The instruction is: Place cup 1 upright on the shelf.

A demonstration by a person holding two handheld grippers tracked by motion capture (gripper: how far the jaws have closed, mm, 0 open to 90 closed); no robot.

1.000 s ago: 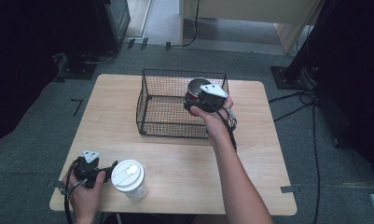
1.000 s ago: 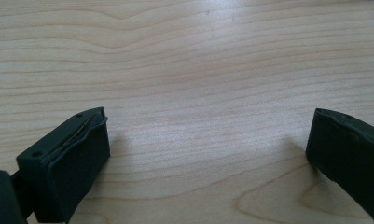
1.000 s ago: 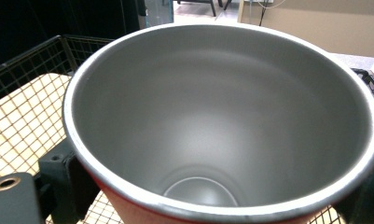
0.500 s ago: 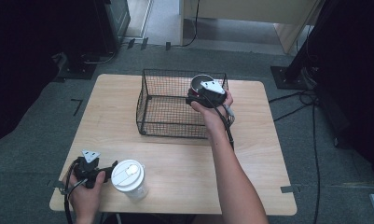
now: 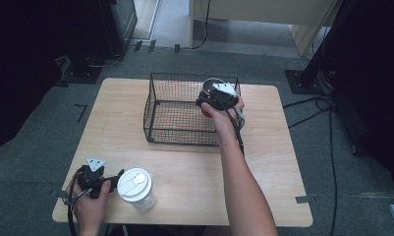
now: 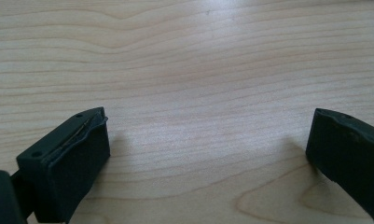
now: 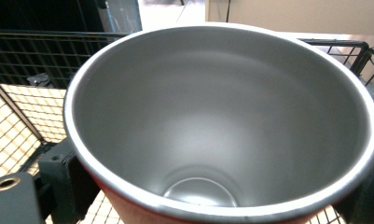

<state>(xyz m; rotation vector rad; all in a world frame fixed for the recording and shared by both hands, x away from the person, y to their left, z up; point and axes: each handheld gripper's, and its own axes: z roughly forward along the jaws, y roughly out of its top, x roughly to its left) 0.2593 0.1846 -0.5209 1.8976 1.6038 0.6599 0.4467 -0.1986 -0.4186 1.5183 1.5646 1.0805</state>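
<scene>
A red cup [image 5: 211, 84] with a bare steel inside [image 7: 222, 116] hangs over the far right corner of the black wire basket [image 5: 155, 105]. My right gripper [image 5: 210, 96] is shut on it, one jaw on each side of its wall just under the rim. In the right gripper view the cup is empty and basket mesh lies below it. At the near left edge of the table, my left gripper [image 5: 113, 180] rests low beside a white lidded cup [image 5: 135, 187]. Its jaws stand wide open [image 6: 208, 154] over bare wood, with nothing between them.
The wooden table [image 5: 273, 167] has bare room to the right of and in front of the basket. The basket's floor [image 5: 180, 115] holds nothing that I can see. Cables trail over the floor to the right of the table.
My right hand has carried the red cup a little toward the far side and lower at the basket's far right corner. The left hand has kept still.
</scene>
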